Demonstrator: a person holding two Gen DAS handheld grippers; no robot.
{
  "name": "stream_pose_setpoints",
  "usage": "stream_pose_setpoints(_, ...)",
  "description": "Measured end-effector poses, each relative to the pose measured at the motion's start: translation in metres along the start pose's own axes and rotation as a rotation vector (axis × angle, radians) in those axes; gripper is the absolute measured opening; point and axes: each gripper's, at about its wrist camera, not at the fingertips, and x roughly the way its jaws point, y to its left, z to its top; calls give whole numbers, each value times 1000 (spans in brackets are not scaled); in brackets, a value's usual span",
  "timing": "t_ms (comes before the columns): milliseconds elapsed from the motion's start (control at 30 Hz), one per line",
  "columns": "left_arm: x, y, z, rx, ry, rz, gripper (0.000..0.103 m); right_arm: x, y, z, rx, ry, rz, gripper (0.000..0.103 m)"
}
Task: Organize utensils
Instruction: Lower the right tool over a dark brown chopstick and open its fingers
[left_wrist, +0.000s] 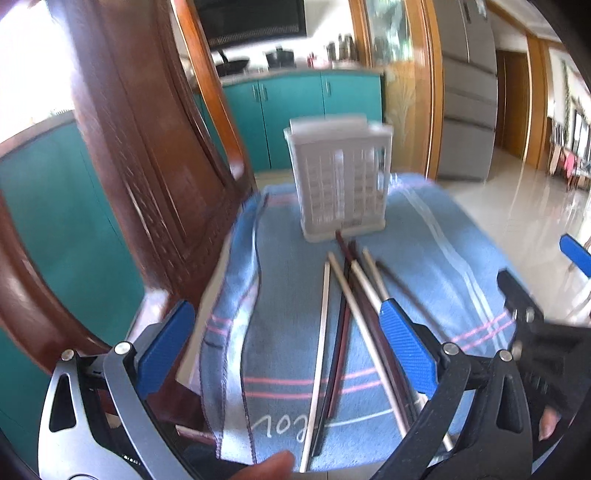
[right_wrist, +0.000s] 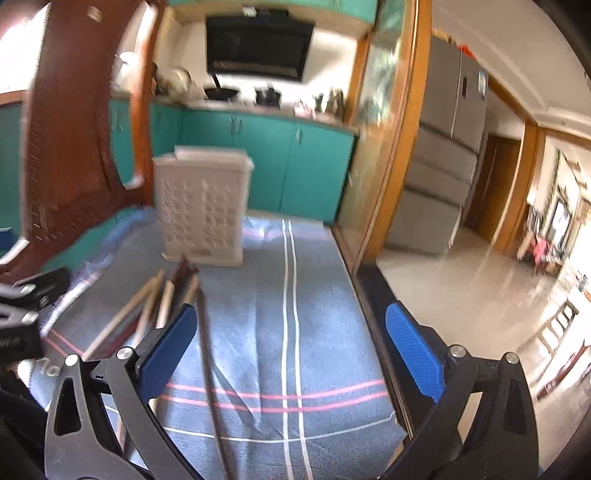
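Several chopsticks (left_wrist: 343, 317), some pale and some dark, lie fanned on a blue striped towel (left_wrist: 436, 236). A white slotted utensil holder (left_wrist: 341, 181) stands upright at the towel's far end. My left gripper (left_wrist: 286, 332) is open above the chopsticks, holding nothing. My right gripper (right_wrist: 291, 339) is open and empty over the towel (right_wrist: 314, 280), right of the chopsticks (right_wrist: 155, 306); one dark chopstick (right_wrist: 207, 354) runs by its left finger. The holder shows in the right wrist view (right_wrist: 203, 206) too. The right gripper's body (left_wrist: 532, 325) shows in the left wrist view.
A brown wooden chair back (left_wrist: 147, 147) rises on the left beside the towel. Teal cabinets (right_wrist: 266, 162) stand behind. The towel's right edge (right_wrist: 354, 273) drops off to a tiled floor (right_wrist: 461, 295). A grey fridge (right_wrist: 443, 147) stands at the right.
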Motion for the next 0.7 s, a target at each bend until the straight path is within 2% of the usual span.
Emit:
stream_pose_setpoints(67,11,-1,-5,3,41,-17,100,17,-9,-1,51,76,21,77)
stream_pose_setpoints(133,28,-2,-10,6,106,-34,99,39,-21,2,122,173,86,55)
stream_pose_setpoints(167,36,0,-12,-3,145,-44,97,48,-23,4,137,213,122,52)
stream_pose_setpoints(200,44,2,-15,-28,187,-73,89,63,-21,10,125,278,184,50)
stream_pose_setpoints(233,49,5,-15,-50,213,-100,74,70,-16,14,97,318,229,50)
stream_pose_setpoints(333,58,13,-14,-121,274,-178,51,100,15,25,-29,450,368,50)
stream_pose_setpoints(400,60,13,-9,-123,288,-185,49,115,37,26,-120,511,409,49)
stream_pose_setpoints(500,71,9,8,-111,331,-224,49,140,61,22,-236,579,381,33)
stream_pose_setpoints(567,82,2,21,-77,382,-257,49,151,62,27,-229,585,398,26)
stream_pose_setpoints(600,90,-3,29,-38,399,-261,49,160,62,30,-225,608,395,9)
stream_pose_setpoints(633,97,-8,34,8,407,-251,43,165,60,32,-216,618,391,5)
stream_pose_setpoints(700,118,-13,45,63,440,-220,34,177,52,33,-187,616,375,5)
